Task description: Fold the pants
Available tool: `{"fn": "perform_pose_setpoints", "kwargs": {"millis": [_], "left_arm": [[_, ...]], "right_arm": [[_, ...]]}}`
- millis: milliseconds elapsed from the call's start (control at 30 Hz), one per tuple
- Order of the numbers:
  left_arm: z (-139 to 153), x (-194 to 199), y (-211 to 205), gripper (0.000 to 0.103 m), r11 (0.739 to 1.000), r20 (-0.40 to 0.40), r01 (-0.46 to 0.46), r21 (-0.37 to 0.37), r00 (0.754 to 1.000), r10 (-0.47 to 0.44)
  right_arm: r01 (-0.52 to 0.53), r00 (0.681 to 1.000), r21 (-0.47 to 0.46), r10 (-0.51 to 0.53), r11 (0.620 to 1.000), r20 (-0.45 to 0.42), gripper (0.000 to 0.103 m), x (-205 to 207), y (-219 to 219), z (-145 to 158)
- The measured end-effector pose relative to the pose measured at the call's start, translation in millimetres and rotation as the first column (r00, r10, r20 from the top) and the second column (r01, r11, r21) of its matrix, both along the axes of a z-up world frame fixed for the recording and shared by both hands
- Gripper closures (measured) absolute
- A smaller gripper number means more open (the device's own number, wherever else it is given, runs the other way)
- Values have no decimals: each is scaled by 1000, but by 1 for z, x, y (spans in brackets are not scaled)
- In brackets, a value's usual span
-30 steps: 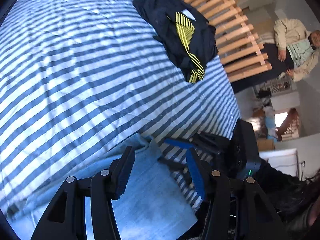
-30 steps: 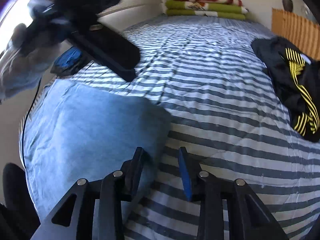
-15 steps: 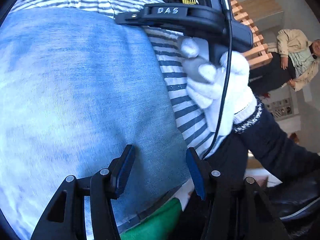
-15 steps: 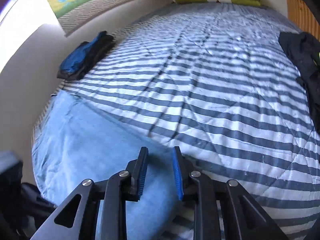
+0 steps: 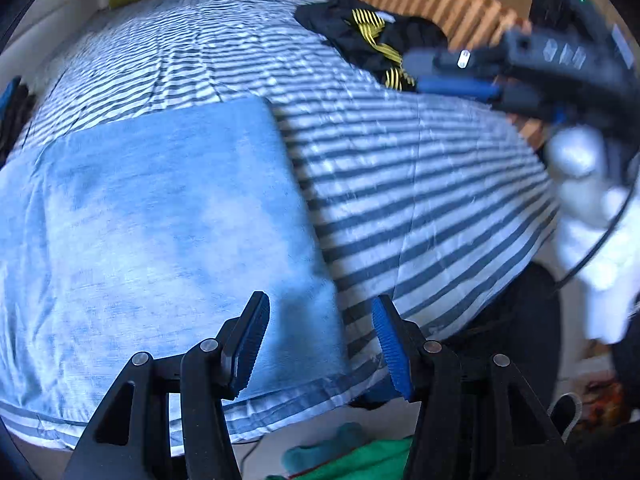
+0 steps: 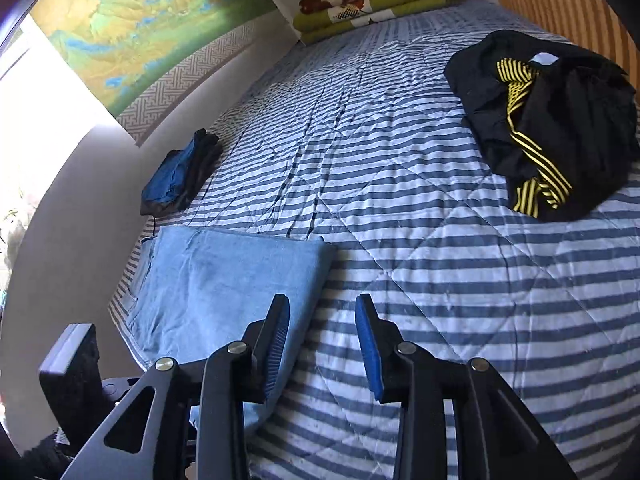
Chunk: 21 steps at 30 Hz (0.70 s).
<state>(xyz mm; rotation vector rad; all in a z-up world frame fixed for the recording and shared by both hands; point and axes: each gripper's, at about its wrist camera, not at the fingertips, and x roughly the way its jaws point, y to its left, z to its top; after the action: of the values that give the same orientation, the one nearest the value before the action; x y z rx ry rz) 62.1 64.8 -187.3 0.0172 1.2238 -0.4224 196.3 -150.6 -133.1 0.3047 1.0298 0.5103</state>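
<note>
Plainly soft goods. Spread wide, the striped bed cover [image 6: 400,200]; on its near left part by the wall, the light-blue pants [image 6: 224,280], folded flat into a neat rectangle. Probably limp, fairly weighty cloth, not slippery, apt to sag and spill open if lifted by one layer; best pinched through all layers at the folded right edge or a near corner. Left gripper [image 5: 320,344]: tongs apart over the near corner, clamping nothing. Right gripper [image 6: 322,344]: tongs just been opening, apart, empty, at the right edge.
</note>
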Motion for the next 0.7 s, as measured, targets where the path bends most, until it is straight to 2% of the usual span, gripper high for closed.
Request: {"fn": "perform_pose_setpoints", "kwargs": {"millis": [67,100,133,200,233,300,400,433,500,567,633,700], "left_arm": [[-16,-8,-7,46,1000,-16,9,23,1000,-9],[-21,-12,-7,46,999,9,12,33,1000,-13],[-21,-22,-8,45,999,54,29,42,998,-32],[-19,-33,-9,44,995,66,83,51,994,-86],[-12,-36,-4,44,996,62,87,23,994,-88],[5,-35,13,44,997,55,44,-63,998,-41],[23,-22,28,43,997,117,-49,-52,992,55],[23,-15,27,43,996,114,-68,-51,991,74],[20,-9,15,41,997,106,-52,-53,993,57],[8,-7,-5,40,999,104,-27,24,994,24],[-7,-10,-18,40,997,69,2,77,998,-8],[-22,-15,-30,41,982,88,34,188,995,-51]], "right_arm": [[1,1000,-25,0,1000,13,72,-10,-3,8],[8,1000,-43,-6,999,26,72,-14,-5,11],[16,999,-61,-13,998,40,72,-18,-6,14],[26,999,-65,-23,998,44,72,-22,-9,18],[28,999,-57,-26,998,46,72,-26,-10,20],[41,998,-52,-38,998,50,72,-31,-11,25],[44,998,-53,-41,998,55,72,-36,-6,32],[49,997,-60,-45,997,58,71,-36,-4,34],[52,997,-69,-48,996,61,65,-34,0,36],[37,999,-64,-34,997,41,64,-25,6,34],[35,999,-76,-33,997,21,64,-13,11,28],[20,1000,-89,-20,996,1,64,-1,15,20]]}}
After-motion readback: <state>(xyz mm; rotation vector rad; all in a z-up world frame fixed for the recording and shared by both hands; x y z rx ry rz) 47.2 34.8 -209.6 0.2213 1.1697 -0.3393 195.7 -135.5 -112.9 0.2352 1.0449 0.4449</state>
